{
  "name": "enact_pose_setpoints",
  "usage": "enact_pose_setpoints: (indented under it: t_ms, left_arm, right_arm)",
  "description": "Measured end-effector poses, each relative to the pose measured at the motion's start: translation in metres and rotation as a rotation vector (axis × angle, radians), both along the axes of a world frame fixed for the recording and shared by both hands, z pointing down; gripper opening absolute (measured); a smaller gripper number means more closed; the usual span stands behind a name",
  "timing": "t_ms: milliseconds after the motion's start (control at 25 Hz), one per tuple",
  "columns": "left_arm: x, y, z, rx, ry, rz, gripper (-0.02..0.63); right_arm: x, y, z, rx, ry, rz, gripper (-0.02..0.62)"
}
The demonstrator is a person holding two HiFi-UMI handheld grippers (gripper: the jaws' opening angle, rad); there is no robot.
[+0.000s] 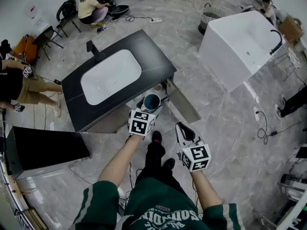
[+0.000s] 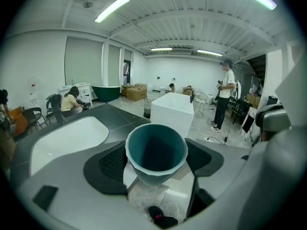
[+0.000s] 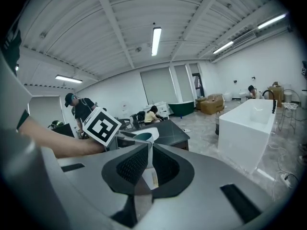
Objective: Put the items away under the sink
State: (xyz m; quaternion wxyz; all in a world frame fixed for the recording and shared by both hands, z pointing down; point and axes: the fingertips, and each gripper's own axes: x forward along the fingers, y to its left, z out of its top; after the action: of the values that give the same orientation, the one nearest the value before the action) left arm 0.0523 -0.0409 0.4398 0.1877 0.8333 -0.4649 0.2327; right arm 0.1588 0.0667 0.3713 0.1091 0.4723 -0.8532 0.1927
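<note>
A teal cup (image 1: pixel 152 101) sits mouth-up between the jaws of my left gripper (image 1: pixel 149 110), which is shut on it in front of the black vanity (image 1: pixel 153 56) with a white sink basin (image 1: pixel 111 75). In the left gripper view the teal cup (image 2: pixel 156 147) fills the gap of the left gripper (image 2: pixel 157 161), both pads pressing its sides. My right gripper (image 1: pixel 182 128) hangs lower right of the cup, its jaws shut with only a thin slit. In the right gripper view the right gripper (image 3: pixel 148 164) points at the left gripper's marker cube (image 3: pixel 101 126) and the cup (image 3: pixel 142 136).
An open cabinet door (image 1: pixel 184 102) juts out from the vanity's front right corner. A white tub (image 1: pixel 240 47) stands at the right, a black box (image 1: pixel 45 150) at the left. People and chairs line the left and back. Cables lie on the floor. My shoes (image 1: pixel 157 138) are below the grippers.
</note>
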Motion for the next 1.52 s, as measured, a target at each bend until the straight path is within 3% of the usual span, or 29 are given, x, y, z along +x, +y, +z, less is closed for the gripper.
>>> enact_pose_setpoints:
  t_ms: [200, 440, 800, 1080, 1520]
  left_arm:
    - [0.016, -0.006, 0.052, -0.011, -0.017, 0.08, 0.385]
    - [0.029, -0.036, 0.143, 0.014, -0.035, 0.181, 0.385]
    - [0.013, -0.104, 0.296, 0.034, -0.047, 0.126, 0.385]
    - [-0.001, -0.138, 0.417, 0.051, -0.047, 0.087, 0.385]
    - [-0.029, -0.177, 0.57, 0.032, -0.047, -0.026, 0.385]
  right_arm:
    - [-0.002, -0.023, 0.033, 0.006, 0.021, -0.017, 0.06]
    - [-0.014, -0.06, 0.114, 0.016, 0.008, -0.043, 0.06]
    - [-0.034, -0.119, 0.278, 0.054, 0.046, -0.126, 0.06]
    - [-0.043, -0.149, 0.412, 0.048, 0.006, -0.14, 0.06]
    - [-0.05, -0.175, 0.533, 0.083, 0.009, -0.19, 0.06]
